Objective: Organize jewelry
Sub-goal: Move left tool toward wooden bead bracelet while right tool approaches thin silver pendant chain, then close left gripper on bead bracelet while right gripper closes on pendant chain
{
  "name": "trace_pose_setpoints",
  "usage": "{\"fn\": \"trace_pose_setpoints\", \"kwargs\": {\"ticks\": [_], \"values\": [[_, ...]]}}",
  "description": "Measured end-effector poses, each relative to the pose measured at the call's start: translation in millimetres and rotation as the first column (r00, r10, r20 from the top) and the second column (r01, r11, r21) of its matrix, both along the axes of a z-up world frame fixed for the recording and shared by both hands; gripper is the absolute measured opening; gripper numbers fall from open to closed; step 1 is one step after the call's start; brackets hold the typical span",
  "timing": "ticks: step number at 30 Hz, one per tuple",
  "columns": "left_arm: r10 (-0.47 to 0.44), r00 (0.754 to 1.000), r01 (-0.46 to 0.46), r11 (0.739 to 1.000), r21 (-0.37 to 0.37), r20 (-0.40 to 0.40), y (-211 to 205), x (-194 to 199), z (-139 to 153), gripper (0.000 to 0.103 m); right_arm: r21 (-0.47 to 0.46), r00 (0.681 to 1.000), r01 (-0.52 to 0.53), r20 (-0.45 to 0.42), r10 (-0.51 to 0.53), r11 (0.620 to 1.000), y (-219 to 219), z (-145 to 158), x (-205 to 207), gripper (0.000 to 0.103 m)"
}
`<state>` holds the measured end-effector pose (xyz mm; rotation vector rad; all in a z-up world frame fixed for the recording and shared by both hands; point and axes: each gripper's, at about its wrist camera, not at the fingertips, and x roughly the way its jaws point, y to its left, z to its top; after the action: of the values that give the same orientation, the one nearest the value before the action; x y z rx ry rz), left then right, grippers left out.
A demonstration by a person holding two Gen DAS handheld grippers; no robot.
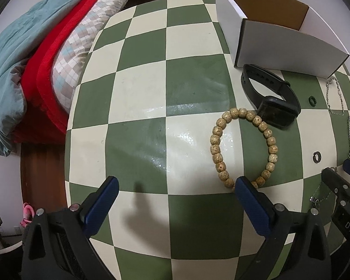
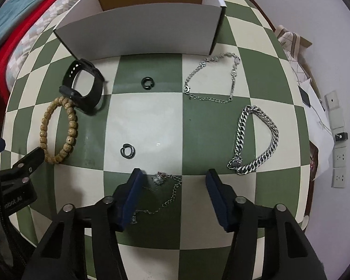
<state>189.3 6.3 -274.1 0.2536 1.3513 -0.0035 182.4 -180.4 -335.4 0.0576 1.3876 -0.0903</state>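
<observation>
wooden bead bracelet (image 1: 243, 148) touches the black watch (image 1: 271, 96); both tongs gape wide, holding nothing.

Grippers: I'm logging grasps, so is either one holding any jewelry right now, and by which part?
Nothing is held. The left gripper and right gripper are both open above the table, the right one over a thin chain.

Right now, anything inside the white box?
The white box is open on top; only its brown inner back wall shows. The front wall hides the floor, so contents can't be confirmed. All visible jewelry lies outside on the checkered table.
</observation>
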Motion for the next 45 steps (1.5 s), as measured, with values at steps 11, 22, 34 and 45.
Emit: {"fn": "trace_pose_setpoints", "kwargs": {"ticks": [11,22,34,45], "values": [[0.008,0.999,-0.011,0.997,-0.08,-0.033,-0.5,8.0,-1.2,0.093,-0.003,0.999,-0.004,0.04,0.004,1.0,16.9,11.2,-8.2,0.012],[-0.008,0.998,-0.002,0.986,-0.169,-0.06,-15.1,21.5,-7.1,0.017,0.049,0.991,0.116,0.063,-0.119,0.992,-29.3,20.9,-31.9,0.012],[-0.058,0.991,0.064,0.997,-0.044,0.119,-31.3,2.0,35.4,0.006,0.064,0.973,0.157,0.163,-0.165,0.986,-52.2,63.3,-33.6,0.012],[-0.016,0.954,0.042,0.996,-0.079,0.299,-36.0,-8.0,99.6,0.006,0.0,0.951,0.142,0.279,-0.137,0.99,-34.1,107.7,-24.2,0.012]]}}
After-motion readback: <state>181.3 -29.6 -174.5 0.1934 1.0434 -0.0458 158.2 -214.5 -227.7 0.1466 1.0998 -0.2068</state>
